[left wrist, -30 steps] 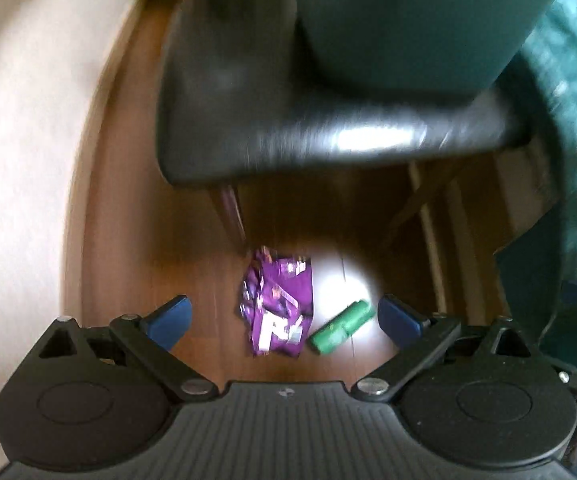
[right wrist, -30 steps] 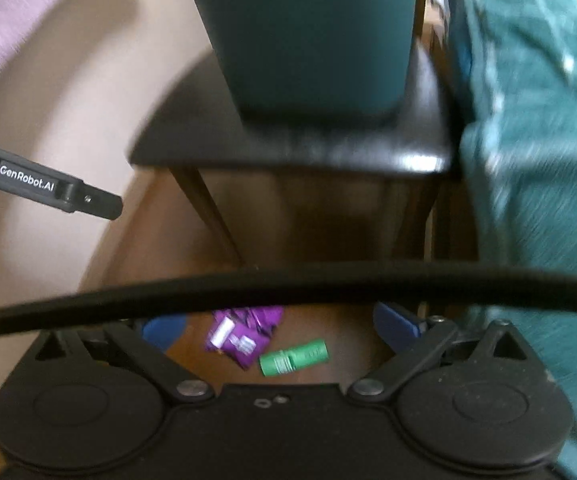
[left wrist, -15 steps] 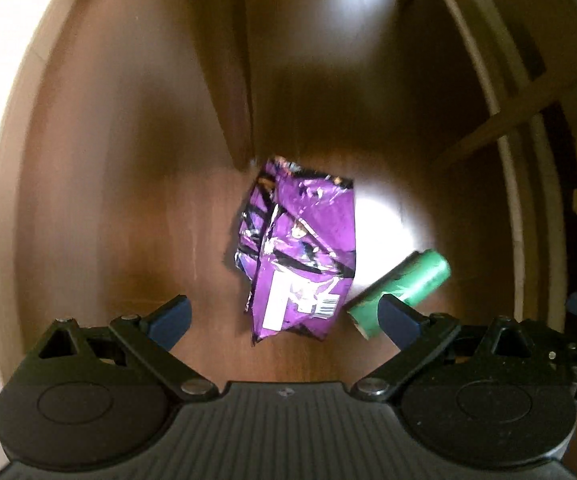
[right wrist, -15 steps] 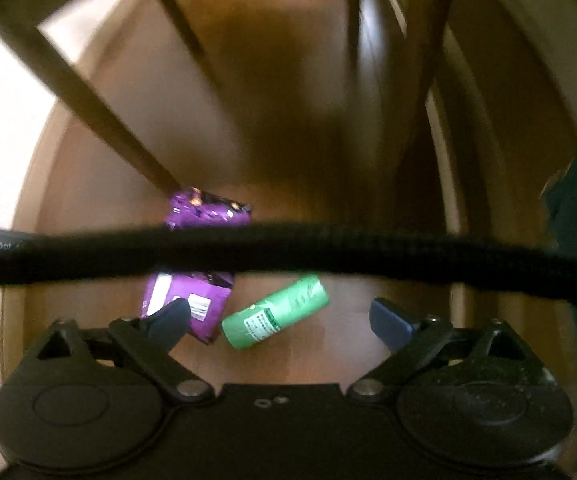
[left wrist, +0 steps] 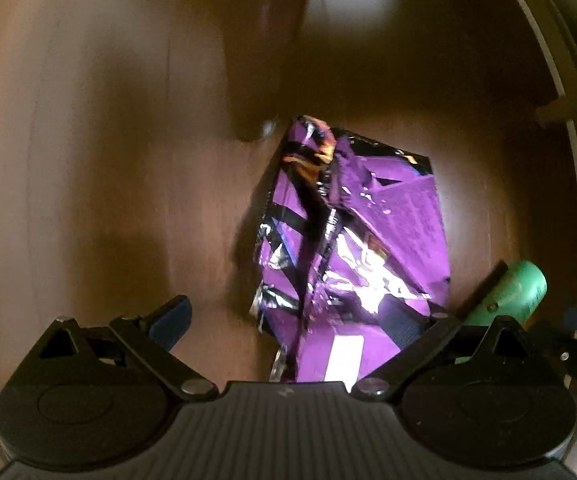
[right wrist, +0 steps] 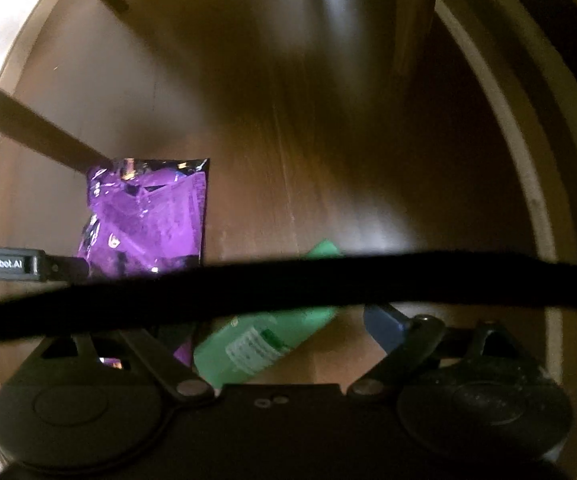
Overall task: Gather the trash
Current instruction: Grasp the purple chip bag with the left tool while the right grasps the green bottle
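Observation:
A crumpled purple snack bag (left wrist: 352,248) lies on the dark wooden floor, and a green bottle (left wrist: 516,296) lies on its side just right of it. My left gripper (left wrist: 288,320) points straight down, open, low over the bag's near end; its right finger (left wrist: 404,320) overlaps the bag. In the right wrist view the green bottle (right wrist: 264,340) lies slantwise between the fingers of my right gripper (right wrist: 278,330), whose jaws are closing without pressing on it. The purple bag (right wrist: 148,216) is to its left. The left fingertip hides behind a black cable (right wrist: 288,284).
A dark chair leg (right wrist: 48,140) comes down to the floor at the bag's far corner, and a second leg (right wrist: 412,20) stands further back right. A pale baseboard (left wrist: 560,80) curves along the right. The left gripper's side (right wrist: 8,268) shows at the left edge.
Both grippers have come down from chair height to just above the floor. The chair seat and the teal bin have left view; the bag and the bottle now fill the lower frames.

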Action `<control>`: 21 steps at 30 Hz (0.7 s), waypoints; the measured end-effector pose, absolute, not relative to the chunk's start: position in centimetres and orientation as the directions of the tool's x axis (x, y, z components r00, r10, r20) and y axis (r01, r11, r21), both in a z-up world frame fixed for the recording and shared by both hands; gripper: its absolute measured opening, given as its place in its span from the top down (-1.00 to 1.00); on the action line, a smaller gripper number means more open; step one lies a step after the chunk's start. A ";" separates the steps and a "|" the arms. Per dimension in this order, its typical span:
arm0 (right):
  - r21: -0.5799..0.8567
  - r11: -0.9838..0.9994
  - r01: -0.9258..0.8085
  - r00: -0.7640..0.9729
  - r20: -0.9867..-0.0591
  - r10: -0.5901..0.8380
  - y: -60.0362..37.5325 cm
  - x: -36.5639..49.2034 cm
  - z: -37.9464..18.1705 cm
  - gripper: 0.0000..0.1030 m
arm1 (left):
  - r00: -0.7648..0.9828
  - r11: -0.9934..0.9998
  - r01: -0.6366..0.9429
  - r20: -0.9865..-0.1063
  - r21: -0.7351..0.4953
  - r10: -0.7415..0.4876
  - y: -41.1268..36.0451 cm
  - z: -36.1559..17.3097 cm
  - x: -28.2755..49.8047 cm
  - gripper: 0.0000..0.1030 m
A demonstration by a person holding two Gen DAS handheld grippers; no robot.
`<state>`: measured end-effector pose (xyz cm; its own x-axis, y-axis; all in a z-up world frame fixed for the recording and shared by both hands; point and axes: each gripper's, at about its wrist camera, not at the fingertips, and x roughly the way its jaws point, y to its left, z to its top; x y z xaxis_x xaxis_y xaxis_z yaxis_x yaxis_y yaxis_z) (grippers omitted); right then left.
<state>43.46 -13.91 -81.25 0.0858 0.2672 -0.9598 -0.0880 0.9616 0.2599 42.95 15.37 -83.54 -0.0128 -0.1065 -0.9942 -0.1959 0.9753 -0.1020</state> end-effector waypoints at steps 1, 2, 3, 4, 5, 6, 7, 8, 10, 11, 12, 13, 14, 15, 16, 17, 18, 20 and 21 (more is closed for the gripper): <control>0.270 0.961 -0.065 0.080 -0.958 0.274 -13.5 43.7 -81.7 -0.77 | -0.018 0.969 -0.212 -0.991 -0.124 -0.131 15.7 -84.1 43.0 -0.94; 0.278 0.959 -0.044 0.072 -0.957 0.281 -13.5 43.7 -82.3 -0.77 | -0.024 0.964 -0.227 -0.989 -0.140 -0.149 15.9 -84.8 43.0 -0.94; 0.286 0.958 -0.023 0.060 -0.956 0.287 -13.4 43.8 -82.9 -0.77 | -0.026 0.961 -0.237 -0.988 -0.145 -0.155 16.1 -85.5 43.0 -0.94; 0.288 0.957 -0.008 0.054 -0.956 0.288 -13.3 43.9 -83.3 -0.76 | -0.026 0.958 -0.243 -0.986 -0.152 -0.163 16.2 -85.9 42.9 -0.94; 0.290 0.957 0.008 0.049 -0.956 0.289 -13.3 43.9 -83.7 -0.76 | -0.026 0.956 -0.248 -0.986 -0.155 -0.167 16.3 -86.2 42.9 -0.94; 0.293 0.956 0.029 0.041 -0.956 0.292 -13.3 43.9 -84.3 -0.75 | -0.021 0.953 -0.257 -0.985 -0.160 -0.171 16.4 -86.5 42.9 -0.94; 0.291 0.956 0.045 0.037 -0.956 0.290 -13.3 43.9 -84.6 -0.74 | -0.016 0.949 -0.268 -0.984 -0.166 -0.176 16.5 -86.9 43.0 -0.94; 0.287 0.956 0.061 0.034 -0.958 0.286 -13.3 43.9 -84.9 -0.73 | -0.010 0.942 -0.287 -0.983 -0.174 -0.185 16.7 -87.1 43.1 -0.94; 0.287 0.954 0.088 0.025 -0.958 0.286 -13.3 43.9 -85.7 -0.71 | 0.006 0.927 -0.327 -0.981 -0.183 -0.191 17.3 -87.5 43.3 -0.94; 0.284 0.954 0.095 0.023 -0.959 0.283 -13.3 43.9 -85.9 -0.69 | 0.014 0.921 -0.340 -0.980 -0.190 -0.197 17.5 -87.5 43.4 -0.95; 0.280 0.955 0.102 0.022 -0.960 0.279 -13.2 43.9 -86.1 -0.69 | 0.021 0.918 -0.346 -0.980 -0.193 -0.198 17.6 -87.4 43.5 -0.95; 0.279 0.954 0.105 0.021 -0.960 0.279 -13.2 43.9 -86.3 -0.69 | 0.022 0.923 -0.338 -0.981 -0.187 -0.190 17.6 -87.2 43.6 -0.94; 0.280 0.954 0.107 0.020 -0.960 0.280 -13.2 44.0 -86.5 -0.69 | 0.038 0.927 -0.326 -0.982 -0.185 -0.182 17.6 -86.5 43.7 -0.94; 0.285 0.952 0.110 0.019 -0.958 0.285 -13.2 44.0 -86.6 -0.68 | 0.065 0.928 -0.318 -0.981 -0.194 -0.183 17.8 -85.7 43.6 -0.94; 0.294 0.949 0.114 0.018 -0.956 0.294 -13.1 44.1 -86.7 -0.67 | 0.089 0.929 -0.305 -0.977 -0.210 -0.192 18.1 -84.9 43.3 -0.94; 0.299 0.947 0.115 0.018 -0.954 0.299 -13.4 44.1 -86.6 -0.65 | 0.109 0.934 -0.283 -0.975 -0.218 -0.195 18.4 -84.1 43.1 -0.94; 0.306 0.945 0.115 0.015 -0.952 0.307 -13.5 44.1 -86.5 -0.65 | 0.124 0.943 -0.258 -0.975 -0.210 -0.183 18.7 -83.5 42.9 -0.94; 0.319 0.942 0.108 0.007 -0.947 0.320 -13.3 44.1 -86.7 -0.65 | 0.107 0.955 -0.235 -0.981 -0.183 -0.162 19.3 -83.6 42.9 -0.94; 0.317 0.943 0.099 0.007 -0.948 0.318 -13.4 44.1 -86.7 -0.65 | 0.084 0.954 -0.241 -0.983 -0.177 -0.161 19.6 -84.0 43.0 -0.94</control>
<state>44.14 -13.38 -86.65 0.0071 0.3176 -0.9482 0.0989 0.9433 0.3167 42.97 19.55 -84.05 0.0844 -0.1614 -0.9833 -0.2409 0.9542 -0.1773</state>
